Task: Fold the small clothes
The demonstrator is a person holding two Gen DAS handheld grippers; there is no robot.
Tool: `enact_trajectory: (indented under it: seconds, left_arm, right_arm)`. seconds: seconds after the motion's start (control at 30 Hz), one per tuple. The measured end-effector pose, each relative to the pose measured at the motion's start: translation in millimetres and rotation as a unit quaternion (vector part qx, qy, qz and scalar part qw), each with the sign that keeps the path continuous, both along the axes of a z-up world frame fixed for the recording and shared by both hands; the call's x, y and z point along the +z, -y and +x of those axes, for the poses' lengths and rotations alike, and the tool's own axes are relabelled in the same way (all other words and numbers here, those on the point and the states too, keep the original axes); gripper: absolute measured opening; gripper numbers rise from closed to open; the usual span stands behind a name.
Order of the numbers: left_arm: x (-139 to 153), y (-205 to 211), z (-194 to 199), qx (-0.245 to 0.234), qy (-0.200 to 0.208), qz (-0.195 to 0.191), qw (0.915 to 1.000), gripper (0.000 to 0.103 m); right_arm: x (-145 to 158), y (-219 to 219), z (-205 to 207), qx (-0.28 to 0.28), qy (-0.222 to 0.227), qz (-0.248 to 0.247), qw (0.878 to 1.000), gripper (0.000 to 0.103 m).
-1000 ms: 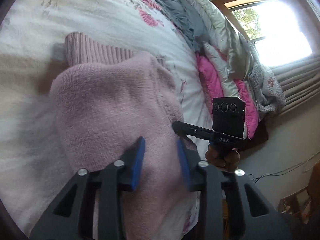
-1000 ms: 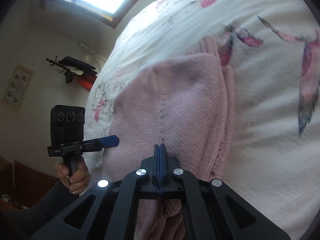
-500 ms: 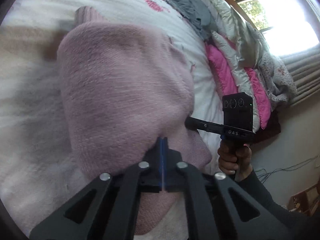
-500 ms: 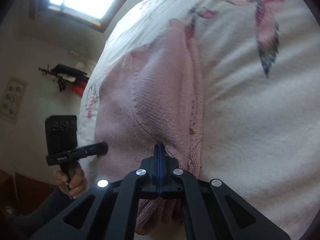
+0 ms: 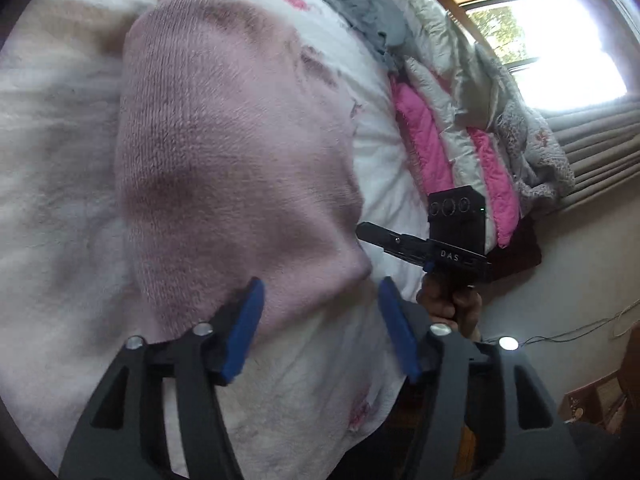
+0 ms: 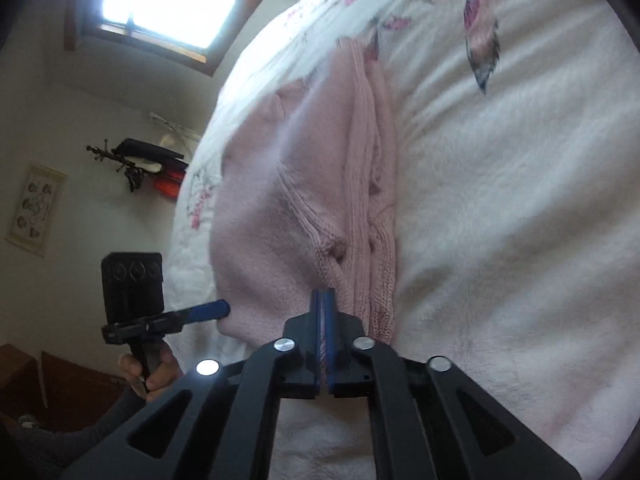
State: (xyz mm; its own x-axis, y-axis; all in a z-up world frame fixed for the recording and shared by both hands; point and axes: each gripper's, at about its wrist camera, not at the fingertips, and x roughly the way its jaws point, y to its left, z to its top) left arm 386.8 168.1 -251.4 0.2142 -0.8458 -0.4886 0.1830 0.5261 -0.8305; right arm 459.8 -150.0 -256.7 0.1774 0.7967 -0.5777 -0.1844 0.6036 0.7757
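A pink knit sweater (image 5: 232,152) lies folded on the white floral bedspread (image 5: 60,208). My left gripper (image 5: 320,304) hovers open over the sweater's near edge, its blue pads (image 5: 248,320) spread apart with nothing between them. In the right wrist view the sweater (image 6: 288,200) shows its ribbed hem and stacked folds. My right gripper (image 6: 323,300) has its pads pressed almost together at that hem and looks shut on the fabric. The same gripper (image 5: 370,234) meets the sweater's right edge in the left wrist view. The left gripper (image 6: 218,307) sits at the sweater's left side.
Pink, white and grey bedding (image 5: 452,128) is piled along the bed's far side under a bright window (image 5: 548,48). A hand (image 5: 448,300) holds the right gripper's handle beyond the bed edge. A wall rack (image 6: 140,160) and a picture (image 6: 36,208) hang beside the bed.
My left gripper shut on the sweater, carried it over, and has now let go and stands open. The right gripper stayed shut at the hem while the sweater settled flat.
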Motion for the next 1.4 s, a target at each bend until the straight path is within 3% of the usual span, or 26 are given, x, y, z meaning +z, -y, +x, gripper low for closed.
enact_trajectory:
  seconds: [0.03,0.07,0.13,0.23,0.33,0.47,0.6,0.7,0.83,0.9,0.93,0.97,1.0,1.17,1.4]
  left_arm:
    - [10.2,-11.5,-8.1,0.016,0.016,-0.018,0.9996,0.093]
    - [16.2,-26.6,-16.0,0.037,0.029,-0.032,0.9984,0.095]
    - [10.8,-57.9,-22.2,0.082,0.019,-0.032,0.9959,0.096]
    - [-22.7,-89.4,-15.2,0.118,-0.041,-0.028,0.9917,0.096]
    - [-49.8,-91.7,-1.8,0.108,-0.081,-0.031,0.9903,0.096]
    - [-70.0,-68.7,20.2,0.057,-0.097,-0.041,0.9928,0.096]
    - [-78.4,-47.8,38.3,0.023,-0.092,-0.080,0.9922,0.096]
    - [-85.7,-33.1,46.8,0.010,-0.098,-0.097,0.9905,0.096]
    - [-87.8,-23.7,50.5,0.016,-0.097,-0.090,0.9910,0.097]
    - [-88.1,-21.1,52.7,0.032,-0.110,-0.072,0.9908,0.085]
    - [-87.4,-19.0,53.6,0.035,-0.120,-0.050,0.9909,0.062]
    - [-89.4,-18.4,55.2,0.036,-0.134,-0.030,0.9899,0.059]
    - [-90.2,-20.1,55.0,0.040,-0.143,-0.031,0.9884,0.054]
    - [-61.2,-28.7,45.5,0.048,-0.135,-0.001,0.9897,0.042]
    - [-2.6,-71.8,-8.6,0.045,-0.100,0.014,0.9939,0.042]
  right_arm:
    - [7.6,8.0,5.6,-0.008,-0.002,0.016,1.000,0.032]
    - [13.0,15.9,13.4,-0.020,-0.005,0.025,0.999,0.062]
    - [16.4,32.2,31.6,-0.039,-0.012,0.029,0.999,0.092]
    - [6.0,28.5,70.5,-0.029,-0.052,0.060,0.996,0.092]
    - [-7.0,5.2,106.2,-0.006,-0.073,0.045,0.996,0.093]
    - [-27.7,-33.9,134.9,0.033,-0.090,0.002,0.995,0.093]
    - [-34.2,-62.6,150.4,0.056,-0.088,-0.009,0.994,0.095]
    - [-39.0,-69.9,156.1,0.065,-0.087,-0.011,0.994,0.096]
    - [-41.6,-79.2,161.0,0.071,-0.082,-0.024,0.994,0.097]
    - [-40.8,-83.1,159.1,0.066,-0.076,-0.036,0.994,0.090]
    - [-40.1,-87.3,158.6,0.066,-0.075,-0.040,0.994,0.072]
    - [-40.6,-89.5,156.7,0.064,-0.080,-0.033,0.994,0.059]
    - [-38.1,-90.6,153.9,0.057,-0.074,-0.037,0.995,0.058]
    - [-12.4,-91.6,134.6,0.035,-0.047,-0.032,0.998,0.050]
    - [32.0,-112.9,80.1,0.045,-0.023,0.019,0.999,0.049]
